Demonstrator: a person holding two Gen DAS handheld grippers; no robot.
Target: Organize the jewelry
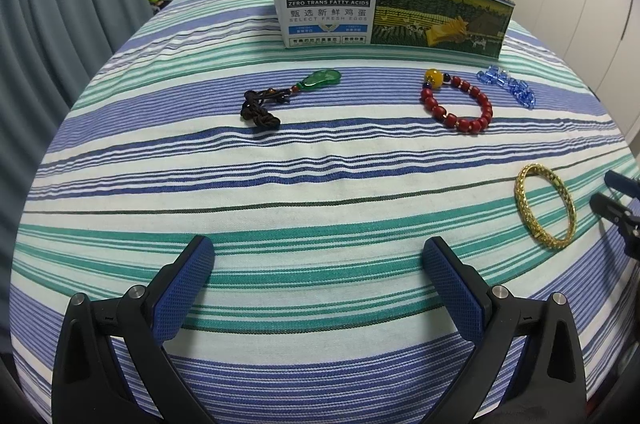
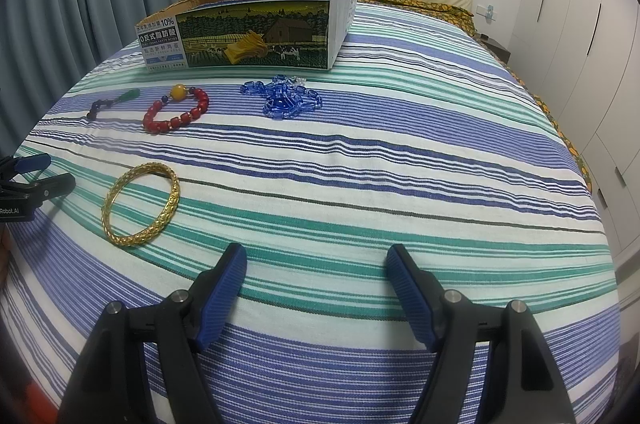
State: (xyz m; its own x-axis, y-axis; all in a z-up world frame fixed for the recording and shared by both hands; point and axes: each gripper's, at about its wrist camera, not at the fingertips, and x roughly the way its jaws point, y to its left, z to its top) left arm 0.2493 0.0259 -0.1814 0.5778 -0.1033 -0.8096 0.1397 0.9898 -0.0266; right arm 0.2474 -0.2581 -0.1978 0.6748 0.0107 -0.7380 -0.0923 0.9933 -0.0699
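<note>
Nearest, the gold bangle (image 2: 140,204) is lying flat ahead-left of the right gripper (image 2: 316,264), whose fingers are gaping empty; left gripper (image 1: 318,256) likewise spread, farther off.

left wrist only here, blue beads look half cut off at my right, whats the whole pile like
Observer: In the right wrist view the blue beads form one tangled heap, apart from the red bracelet.
Operator: where's the right tool
Observer: The right tool is open, over bare bedspread, holding nothing.
Operator: what's at the box's far end
Observer: The cardboard box has a plain white end wall; the top is open.
</note>
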